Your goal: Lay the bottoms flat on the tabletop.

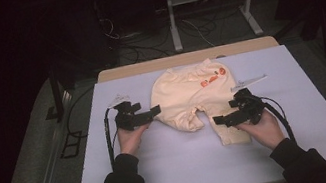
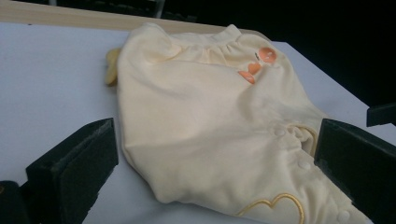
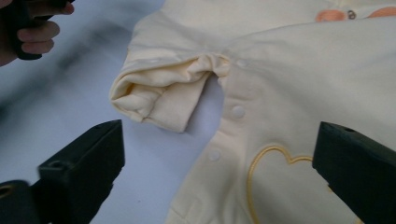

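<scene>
Both our claws, left (image 1: 154,110) and right (image 1: 218,120), gape empty beside the cream romper (image 1: 193,99) at centre frame on the bench (image 1: 174,165), so we judge folding is starting: next, pinching its leg.

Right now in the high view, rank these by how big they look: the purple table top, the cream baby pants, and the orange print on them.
1. purple table top, by far the largest.
2. cream baby pants, lying on part of it.
3. orange print, a small patch near the pants' far edge.
</scene>
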Demonstrator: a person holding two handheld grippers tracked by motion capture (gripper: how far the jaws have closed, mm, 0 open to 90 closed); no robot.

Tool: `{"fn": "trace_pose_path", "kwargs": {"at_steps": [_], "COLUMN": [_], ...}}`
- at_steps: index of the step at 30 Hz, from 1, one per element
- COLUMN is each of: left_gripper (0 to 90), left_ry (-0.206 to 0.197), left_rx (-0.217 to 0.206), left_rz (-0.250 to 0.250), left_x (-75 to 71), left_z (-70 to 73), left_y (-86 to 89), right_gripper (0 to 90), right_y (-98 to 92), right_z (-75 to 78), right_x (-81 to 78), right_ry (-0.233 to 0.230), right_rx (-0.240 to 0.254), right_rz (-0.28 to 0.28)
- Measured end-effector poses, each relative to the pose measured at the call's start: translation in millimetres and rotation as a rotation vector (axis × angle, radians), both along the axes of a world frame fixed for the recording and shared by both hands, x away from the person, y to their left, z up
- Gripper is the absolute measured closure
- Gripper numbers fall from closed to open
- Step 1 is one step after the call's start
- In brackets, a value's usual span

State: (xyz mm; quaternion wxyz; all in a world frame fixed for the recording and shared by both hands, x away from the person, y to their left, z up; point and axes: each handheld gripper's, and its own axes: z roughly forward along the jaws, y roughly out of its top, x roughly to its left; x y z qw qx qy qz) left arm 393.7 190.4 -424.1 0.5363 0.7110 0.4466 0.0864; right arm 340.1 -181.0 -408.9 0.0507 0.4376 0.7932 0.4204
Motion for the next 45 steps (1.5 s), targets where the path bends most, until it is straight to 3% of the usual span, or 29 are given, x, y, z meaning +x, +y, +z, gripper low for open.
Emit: {"fn": "trace_pose_path", "kwargs": {"at_steps": [6, 11, 16, 21, 24, 27, 30, 32, 36, 39, 45], "left_gripper": [0.0, 0.0, 0.0, 0.0, 0.0, 0.0, 0.0, 0.0, 0.0, 0.6, 5.2], "left_ry": [-0.006, -0.011, -0.012, -0.008, 0.002, 0.019, 0.044, 0.066, 0.105, 0.160, 0.206], "left_rx": [0.004, -0.002, 0.012, 0.025, 0.032, 0.031, 0.037, 0.040, 0.061, 0.037, 0.021], "left_rz": [-0.011, -0.017, -0.020, -0.028, -0.027, -0.024, -0.012, -0.013, 0.003, 0.004, -0.023], "left_x": [-2.3, -3.7, -7.1, -11.9, -15.5, -19.4, -22.7, -23.2, -20.9, -19.5, -24.5], "left_z": [0.6, 0.9, 0.3, -0.1, -1.0, -3.1, -6.8, -10.1, -16.1, -20.5, -24.7], "left_y": [-3.3, -3.4, -4.8, -6.9, -6.9, -5.9, -4.4, -4.1, -4.8, -6.0, -25.2], "right_gripper": [15.6, 31.0, 39.6, 46.9, 63.6, 76.2, 78.6, 79.0, 79.1, 79.0, 78.8], "right_y": [6.3, 11.6, 18.0, 26.9, 29.8, 24.2, 11.5, 5.4, -3.7, -8.9, -13.7], "right_z": [-7.2, -12.5, -21.7, -30.4, -29.8, -25.9, -25.8, -25.8, -24.6, -24.9, -27.1], "right_x": [-5.2, -8.9, -11.0, -13.2, -15.1, -12.7, -5.8, -3.6, -4.6, -6.5, -5.4], "right_ry": [0.020, 0.033, 0.063, 0.073, 0.053, 0.061, 0.125, 0.144, 0.135, 0.125, 0.133], "right_rx": [-0.014, -0.045, -0.113, -0.236, -0.260, -0.234, -0.157, -0.123, -0.099, -0.090, -0.065], "right_rz": [0.023, 0.026, 0.018, 0.015, 0.048, 0.038, 0.024, 0.030, 0.060, 0.082, 0.096]}}
